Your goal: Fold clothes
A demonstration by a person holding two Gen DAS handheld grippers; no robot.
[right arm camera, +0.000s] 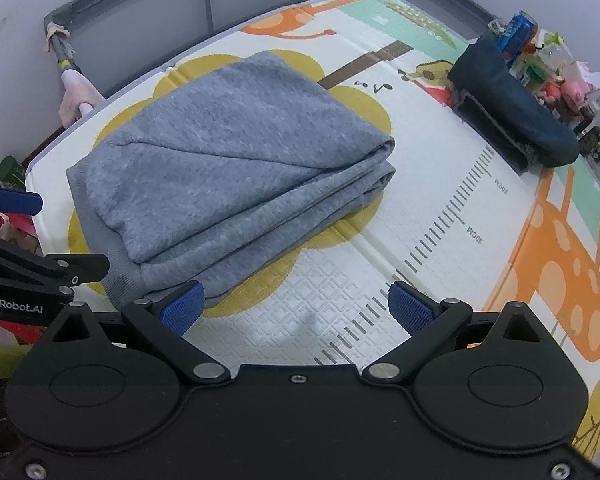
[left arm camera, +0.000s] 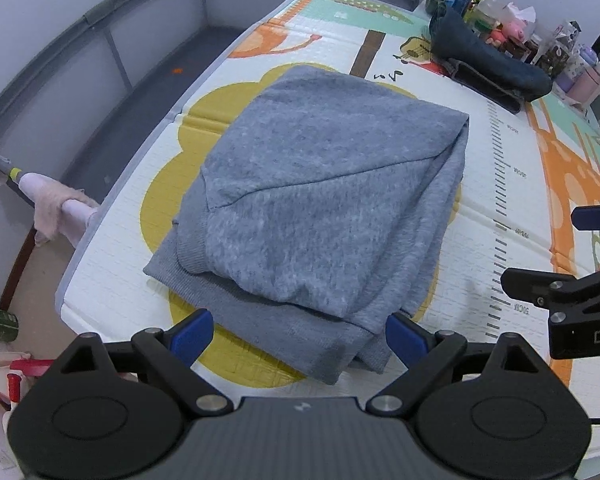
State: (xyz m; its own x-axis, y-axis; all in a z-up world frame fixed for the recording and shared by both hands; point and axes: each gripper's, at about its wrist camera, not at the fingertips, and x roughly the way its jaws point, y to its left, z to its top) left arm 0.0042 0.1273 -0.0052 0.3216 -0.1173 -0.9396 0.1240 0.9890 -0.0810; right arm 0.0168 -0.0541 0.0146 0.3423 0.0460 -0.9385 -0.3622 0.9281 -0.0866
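Foam play mat (left arm camera: 380,40) printed with orange giraffes, a yellow tree crown and a ruler scale covers the surface, with a grey mesh playpen wall (left arm camera: 100,60) along the upper left of the frame. The folded grey sweatshirt (left arm camera: 312,196) lies mid-frame on the yellow patch. A dark blue garment (left arm camera: 484,60) and cluttered toys (left arm camera: 512,24) sit at upper right. The left gripper (left arm camera: 300,334) and right gripper (right arm camera: 296,310) both stand wide open, empty, at the sweatshirt's near edge.
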